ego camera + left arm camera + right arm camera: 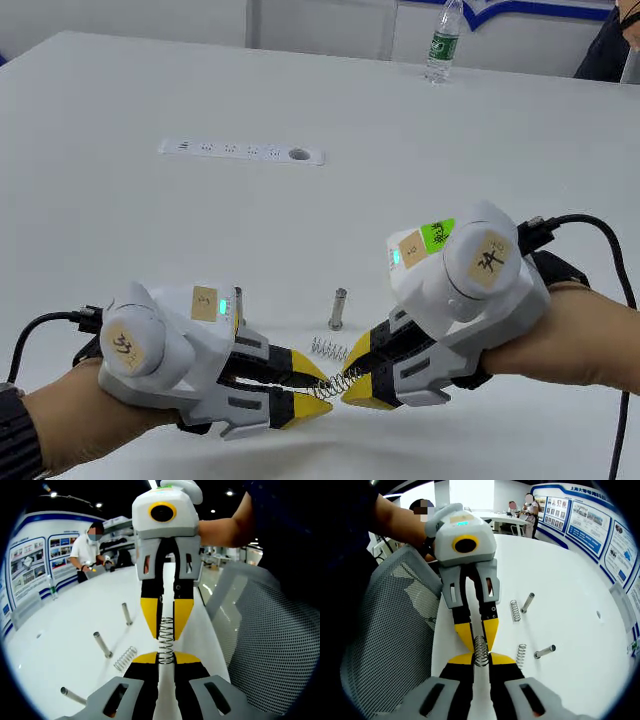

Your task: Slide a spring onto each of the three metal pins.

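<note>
I am holding one spring (338,383) between the two claws just above the white tabletop (120,220), close to its near edge. The left gripper (322,392) is pinching one end of the coil and the right gripper (352,378) is pinching the other. They are facing tip to tip, each pair of yellow-tipped jaws closed down with only the spring's wire between them. In the left gripper view the coil is running straight from my own jaws up into the right gripper's jaws. That view is also showing three bare metal pins spread over the table to the left of the jaws: a far pin (126,614), a middle pin (102,645) and a near pin (72,696). In the head view one of them is standing upright just beyond the claws (I cannot tell which of the three it is). The right gripper view is giving me a second spring (514,610) lying just beside one pin and a third spring (521,655) lying just beside another, neither one threaded on. A grey mesh chair (265,630) is sitting against the table edge below the grippers. Farther back on the table a white power strip (242,152) is lying flat and a water bottle (443,40) is standing near the far edge.
</note>
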The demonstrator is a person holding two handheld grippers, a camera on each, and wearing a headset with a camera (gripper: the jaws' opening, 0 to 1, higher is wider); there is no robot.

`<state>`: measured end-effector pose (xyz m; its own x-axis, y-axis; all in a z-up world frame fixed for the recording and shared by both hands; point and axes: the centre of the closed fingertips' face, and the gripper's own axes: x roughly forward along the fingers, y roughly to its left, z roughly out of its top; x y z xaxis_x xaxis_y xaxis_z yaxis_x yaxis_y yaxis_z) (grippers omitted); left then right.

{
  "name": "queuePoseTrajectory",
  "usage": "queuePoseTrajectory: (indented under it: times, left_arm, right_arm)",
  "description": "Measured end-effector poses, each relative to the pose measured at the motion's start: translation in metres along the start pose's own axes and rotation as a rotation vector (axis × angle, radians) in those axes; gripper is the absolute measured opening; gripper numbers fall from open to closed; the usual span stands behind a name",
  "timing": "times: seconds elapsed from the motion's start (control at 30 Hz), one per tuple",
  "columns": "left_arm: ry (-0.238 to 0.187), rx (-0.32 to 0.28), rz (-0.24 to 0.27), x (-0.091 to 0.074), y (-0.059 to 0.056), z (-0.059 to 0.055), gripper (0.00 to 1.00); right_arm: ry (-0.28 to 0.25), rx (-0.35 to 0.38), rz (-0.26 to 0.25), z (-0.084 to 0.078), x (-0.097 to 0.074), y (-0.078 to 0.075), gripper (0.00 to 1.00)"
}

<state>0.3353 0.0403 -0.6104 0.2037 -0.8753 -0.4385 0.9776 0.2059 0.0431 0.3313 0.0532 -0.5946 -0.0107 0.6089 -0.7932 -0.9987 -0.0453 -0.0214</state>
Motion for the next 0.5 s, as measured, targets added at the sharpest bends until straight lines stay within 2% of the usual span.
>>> queuePoseTrajectory:
  times: [0.23,0.5]
  left_arm:
    - [0.001,-0.003,0.0,0.001,-0.001,-0.001,0.1]
    - [0.001,-0.004,0.0,0.002,-0.001,-0.002,0.1]
  right_arm:
    - [-0.007,-0.016,0.002,0.012,0.002,0.002,0.12]
    - [0.006,-0.03,-0.001,0.012,0.003,0.002,0.12]
